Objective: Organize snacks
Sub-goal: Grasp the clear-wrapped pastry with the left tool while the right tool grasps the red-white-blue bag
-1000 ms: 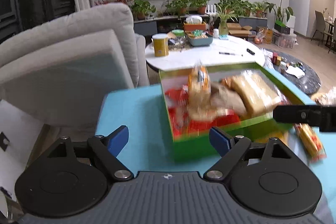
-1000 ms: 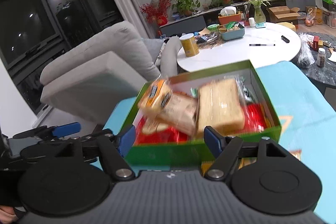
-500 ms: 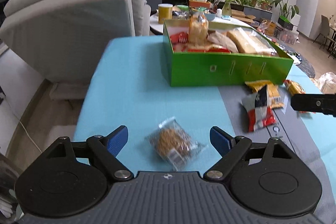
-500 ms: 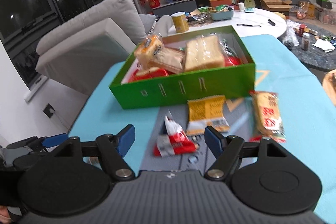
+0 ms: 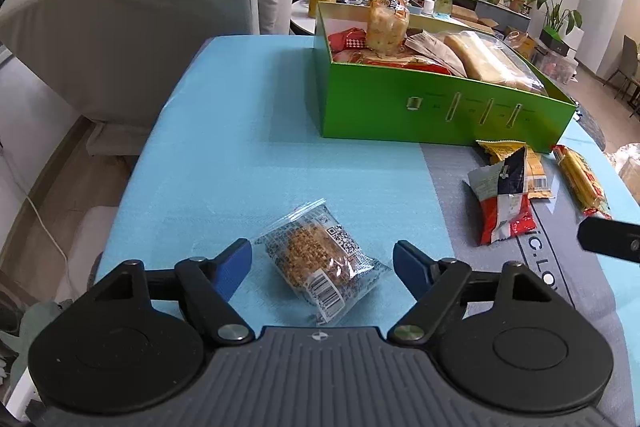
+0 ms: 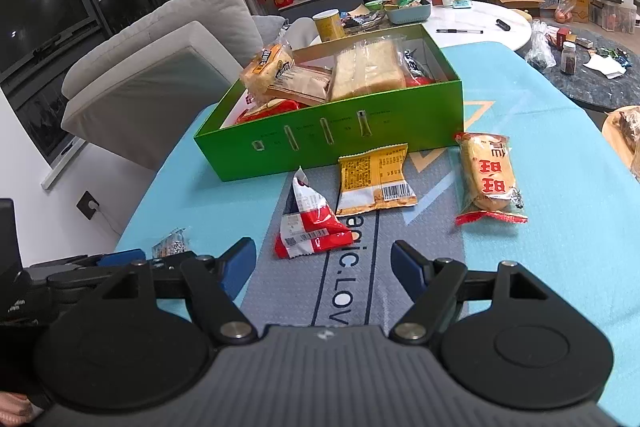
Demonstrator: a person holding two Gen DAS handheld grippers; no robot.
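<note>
- Left wrist view: left claw (image 5: 322, 265) low over the desk (image 5: 248, 131), jaws apart and closing, w/ a clear-wrapped cake (image 5: 322, 263) lying between them; blue pads not touching the wrapper yet.
- Green box (image 5: 440, 115) further back on the blue cover, packed w/ snacks: bread loaf (image 5: 486, 57), upright clear bag of biscuits (image 5: 387, 27), red packs.
- Right of the cake, on the grey strip: red-white packet (image 5: 502, 203), yellow packet (image 5: 520, 163) partly under it, long yellow-red pack (image 5: 582, 183). Grey sofa (image 5: 132, 7) behind the desk.
- Right wrist view: right claw (image 6: 323, 267) jaws apart, nothing between the pads; red-white packet (image 6: 310, 223) just ahead of them.
- Yellow packet (image 6: 374, 179) beyond it, touching the green box (image 6: 332, 139) front wall; long yellow-red pack (image 6: 490, 177) to the right.
- Left claw (image 6: 120, 259) seen at far left, the cake (image 6: 172, 247) wrapper poking up by it.
</note>
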